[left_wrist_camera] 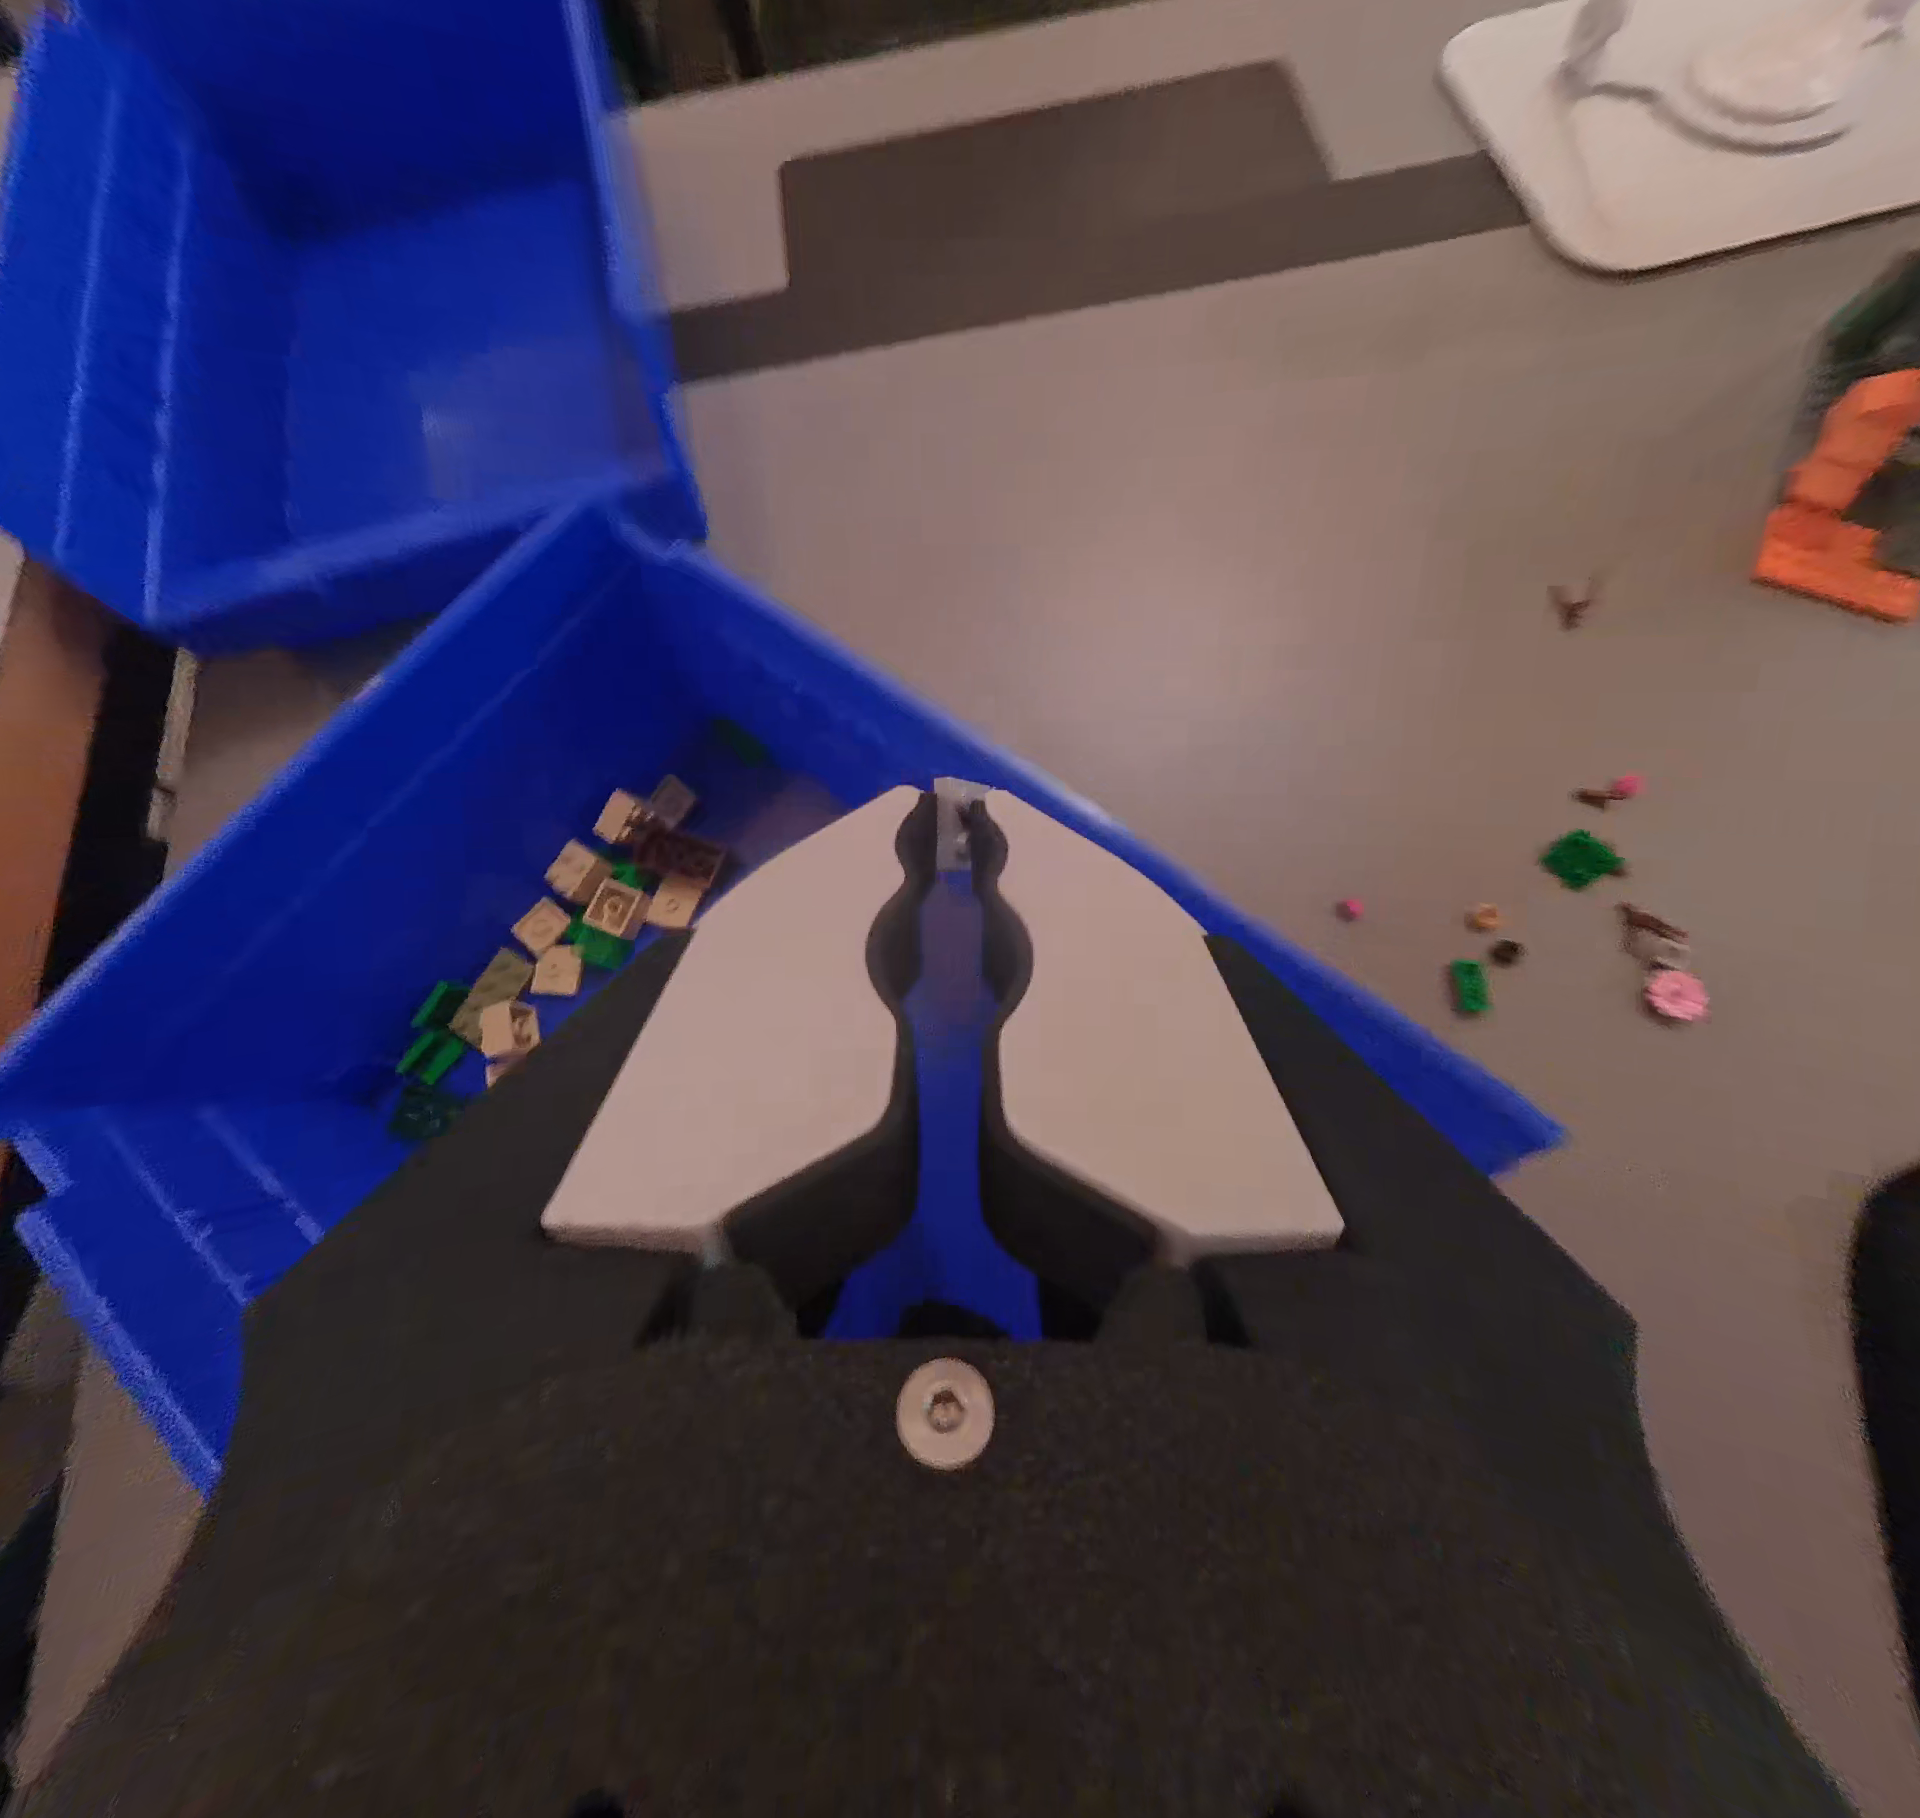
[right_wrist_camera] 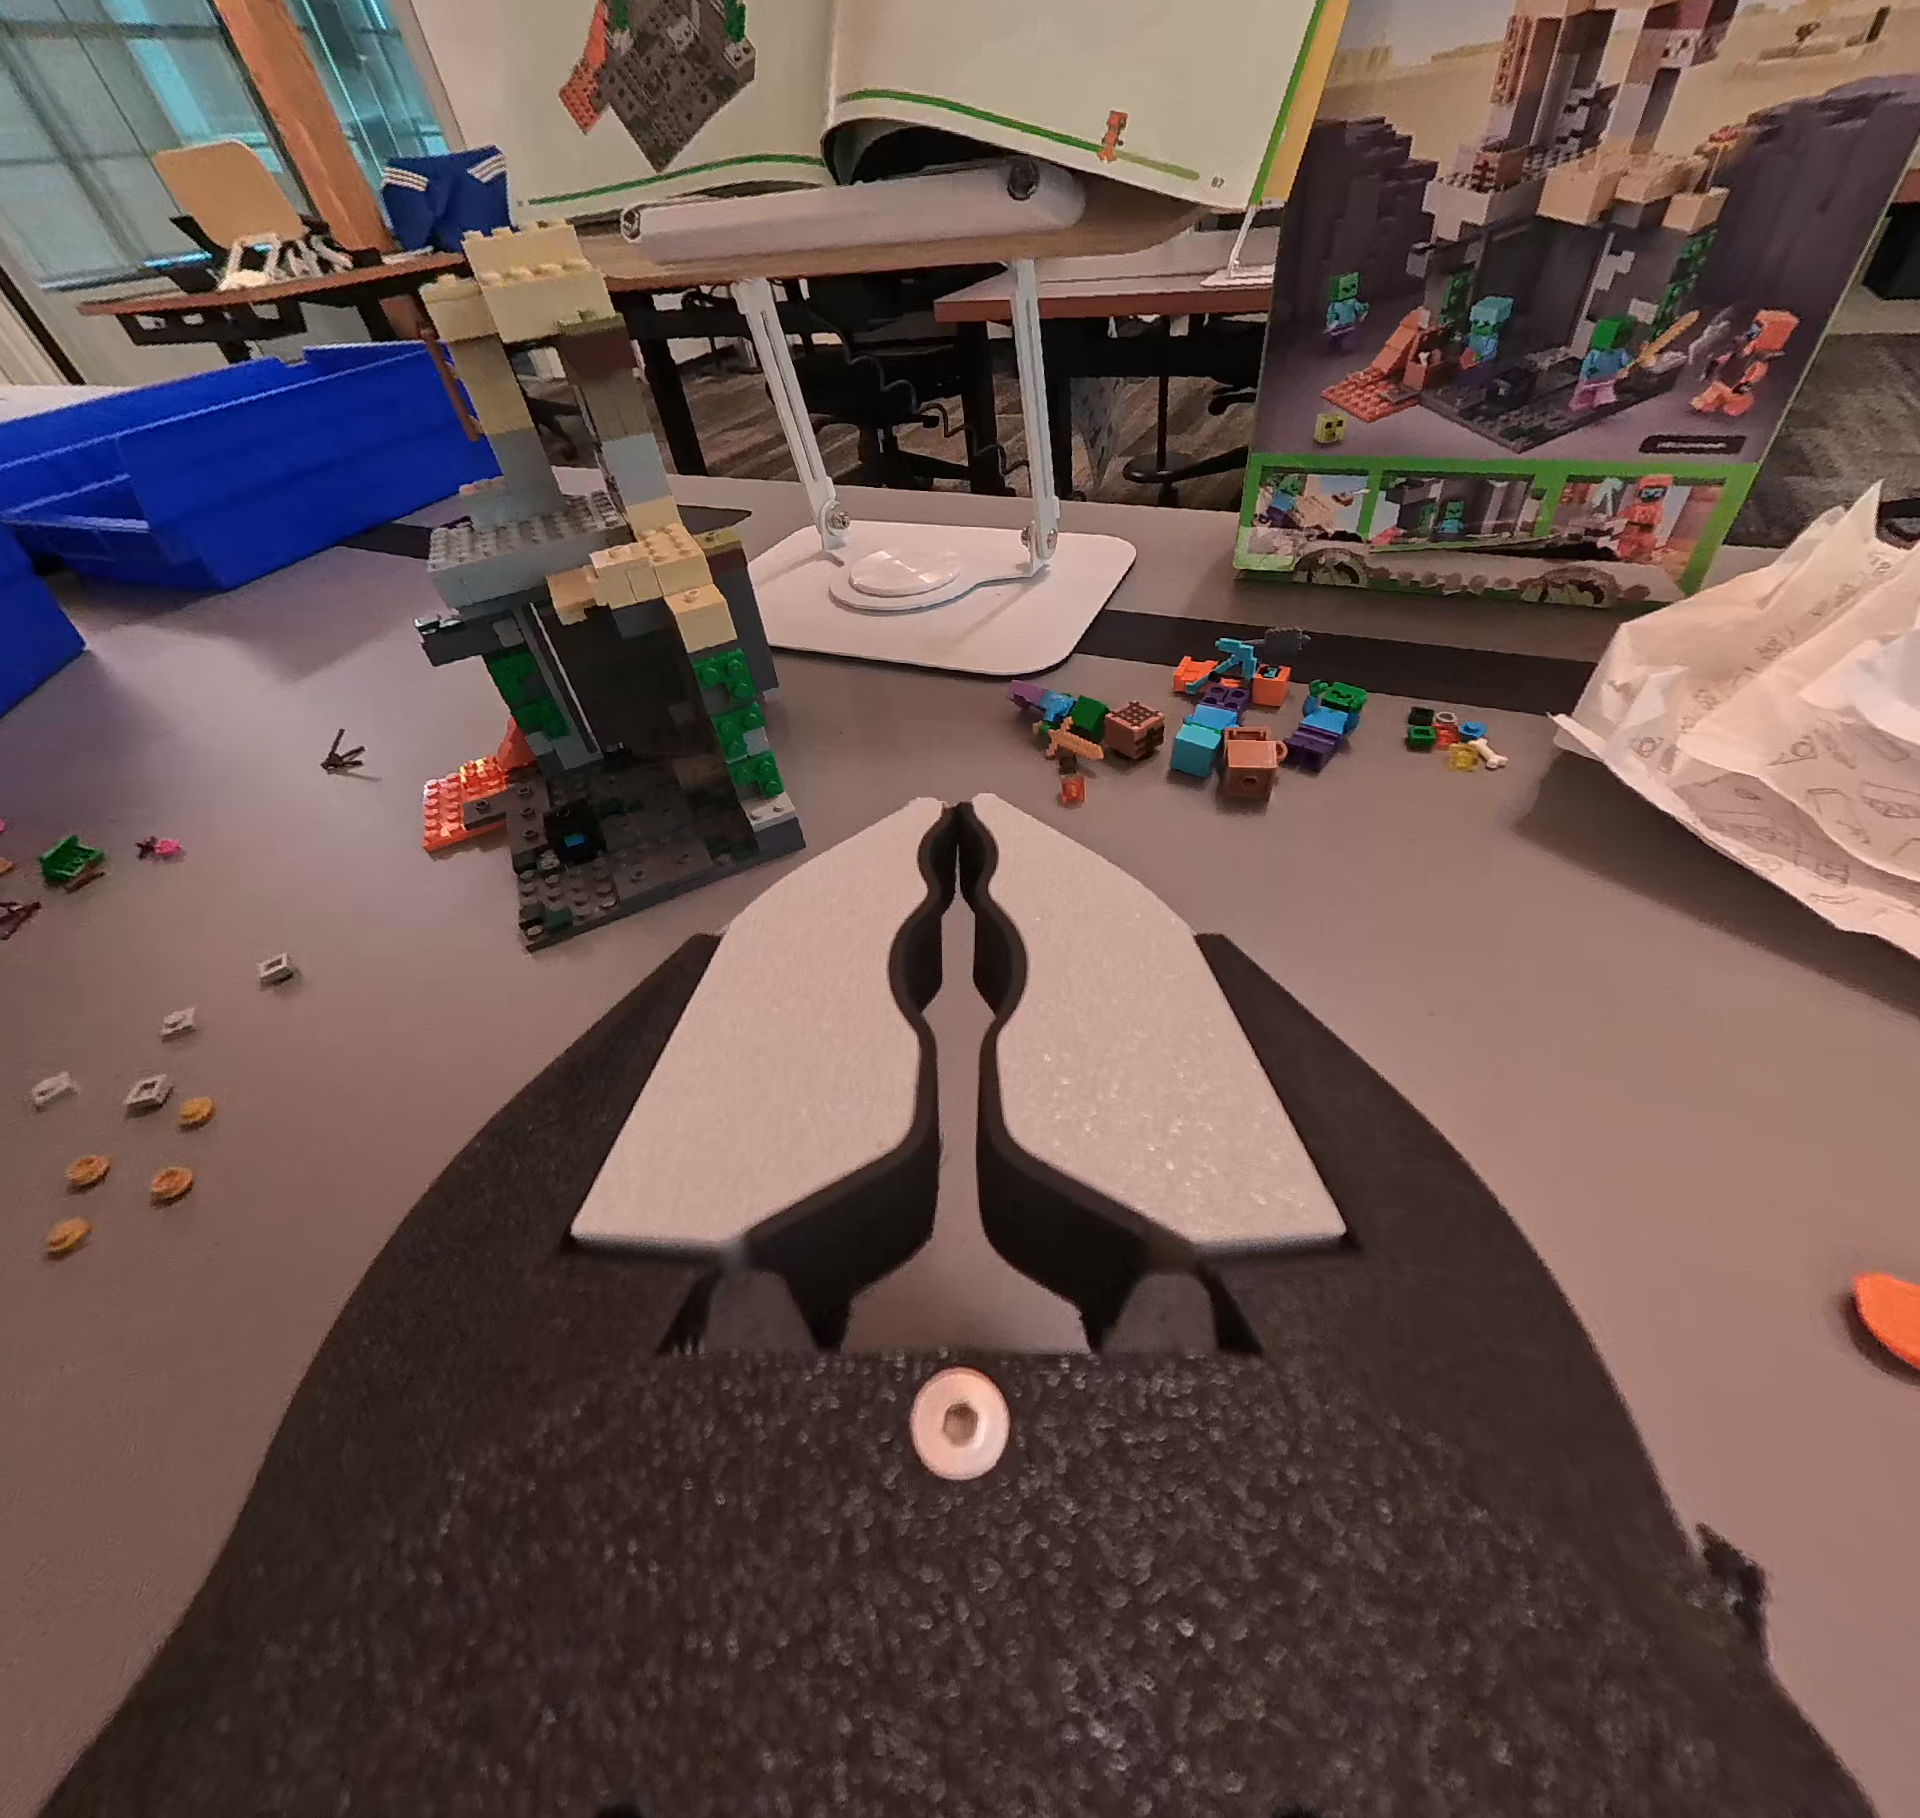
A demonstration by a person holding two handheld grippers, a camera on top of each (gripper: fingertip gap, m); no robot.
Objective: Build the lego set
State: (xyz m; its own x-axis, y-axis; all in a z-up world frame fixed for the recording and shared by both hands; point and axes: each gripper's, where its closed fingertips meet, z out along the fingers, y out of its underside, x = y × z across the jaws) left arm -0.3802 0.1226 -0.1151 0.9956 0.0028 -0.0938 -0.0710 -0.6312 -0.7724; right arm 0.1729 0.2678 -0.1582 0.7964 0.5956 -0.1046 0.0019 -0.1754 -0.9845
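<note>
The left gripper [left_wrist_camera: 958, 812] is closed on a small light-grey piece [left_wrist_camera: 954, 818] pinched at the very fingertips, above the near rim of a blue bin [left_wrist_camera: 499, 729] that holds loose tan and green bricks [left_wrist_camera: 561, 937]. The right gripper [right_wrist_camera: 958, 808] hangs over the grey table [right_wrist_camera: 1351, 1093] with its fingertips touching and nothing between them. Just ahead and left of it stands the partly built lego model [right_wrist_camera: 613, 625], a tower of tan, grey and green bricks on a dark base plate with an orange slope at its foot. Small grey tiles [right_wrist_camera: 151, 1093] and round tan studs [right_wrist_camera: 171, 1184] lie well to the left. The pieces are judged light, rigid and smooth, so a shallow grip may slip: take hold across flat opposite sides. The tall tower is likely top-heavy; brace it low, near the base plate, when pressing parts on.
</note>
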